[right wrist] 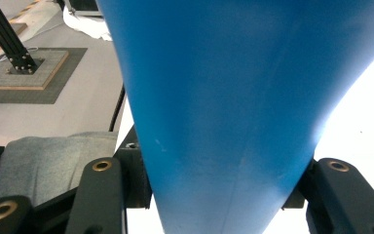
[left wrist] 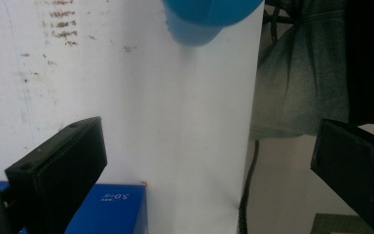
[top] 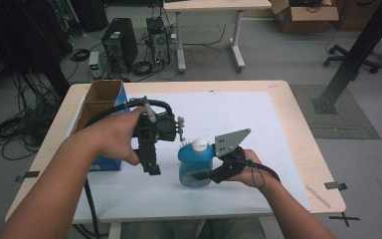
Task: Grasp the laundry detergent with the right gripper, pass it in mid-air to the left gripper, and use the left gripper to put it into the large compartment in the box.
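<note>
Blue bottle (top: pixel 195 167) w/ white cap (top: pixel 199 145) upright on white sheet (top: pixel 238 114) covering tabletop (top: pixel 298 134), near front edge, right of centre. Right gripper (top: pixel 202 175) clamped on bottle's lower body from the right side, jaws pressing both flanks; same seen in right gripper view, blue wall (right wrist: pixel 224 107) wedged tight btwn the two black jaws. Grey three-cornered plate (top: pixel 231 141) sticking up just right of cap. Right hand (top: pixel 248 167) behind it, cable looping round wrist.

Left gripper (top: pixel 151 167) hanging jaws-down just left of bottle, apart from it, not touching. Jaws wide apart, nothing btwn them; left gripper view looking down on bare white sheet w/ brown smudges (left wrist: pixel 61 24) at top left, bottle's blue base (left wrist: pixel 209 17) at top edge. Left hand (top: pixel 112 134) gripping body from the left, black cable arcing over top.

In the way: open cardboard box (top: pixel 99 102) w/ blue side (top: pixel 110 163) at left edge of sheet, right beside left hand, corner (left wrist: pixel 109 212) under left jaw in left gripper view. Grey trouser leg (left wrist: pixel 297 83) past front edge of tabletop.

Around, off tabletop: PC tower (top: pixel 119 45) & cable tangle (top: pixel 15 129) on floor at left, second table's legs (top: pixel 209 35) behind, cardboard carton (top: pixel 303 15) far right, black frame post (top: pixel 353 55) on mat (top: pixel 348 119), office chair base (top: pixel 353 57). Black tape marks (top: pixel 335 185) on tabletop's right corner.
</note>
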A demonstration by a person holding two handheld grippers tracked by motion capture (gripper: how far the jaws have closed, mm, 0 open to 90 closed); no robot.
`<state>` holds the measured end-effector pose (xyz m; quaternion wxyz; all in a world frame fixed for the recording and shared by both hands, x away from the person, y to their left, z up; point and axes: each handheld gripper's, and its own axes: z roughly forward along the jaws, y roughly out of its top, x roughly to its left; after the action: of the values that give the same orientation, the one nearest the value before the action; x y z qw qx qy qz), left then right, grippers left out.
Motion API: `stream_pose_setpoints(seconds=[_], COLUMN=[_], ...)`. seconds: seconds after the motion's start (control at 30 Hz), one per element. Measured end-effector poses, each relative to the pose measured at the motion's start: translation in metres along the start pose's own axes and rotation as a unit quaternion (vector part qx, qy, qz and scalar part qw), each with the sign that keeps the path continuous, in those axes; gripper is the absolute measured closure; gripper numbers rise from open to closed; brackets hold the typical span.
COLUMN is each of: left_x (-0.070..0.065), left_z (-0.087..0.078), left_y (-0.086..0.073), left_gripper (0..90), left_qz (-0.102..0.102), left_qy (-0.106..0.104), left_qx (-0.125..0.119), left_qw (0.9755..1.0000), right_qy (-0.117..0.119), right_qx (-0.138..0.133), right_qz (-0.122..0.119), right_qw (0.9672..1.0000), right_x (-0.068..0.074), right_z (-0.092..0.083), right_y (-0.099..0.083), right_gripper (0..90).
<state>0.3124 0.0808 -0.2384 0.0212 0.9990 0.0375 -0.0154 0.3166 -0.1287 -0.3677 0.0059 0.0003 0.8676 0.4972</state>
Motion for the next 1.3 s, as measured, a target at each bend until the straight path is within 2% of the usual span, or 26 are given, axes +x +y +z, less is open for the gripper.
stream_pose_setpoints(seconds=[0.47, 0.93, 1.3], left_x=[0.0, -0.001, -0.002], left_z=[0.003, 0.007, 0.008], left_y=[0.006, 0.012, 0.015], left_gripper=[0.2, 0.2, 0.2], left_qz=[0.002, 0.008, 0.009], left_qy=[-0.005, -0.007, -0.005], left_qx=[0.0, 0.001, 0.002], left_qw=[1.0, 0.9999, 0.9999], right_qy=[0.02, 0.032, 0.042], right_qx=[-0.006, 0.0, 0.0], right_qz=[-0.008, -0.005, 0.004], right_qw=[0.9998, 0.9995, 0.9991], right_x=[-0.003, -0.003, -0.002], right_z=[0.024, 0.047, 0.057], right_y=[0.008, 0.017, 0.024], right_gripper=[45.9, 45.9, 45.9])
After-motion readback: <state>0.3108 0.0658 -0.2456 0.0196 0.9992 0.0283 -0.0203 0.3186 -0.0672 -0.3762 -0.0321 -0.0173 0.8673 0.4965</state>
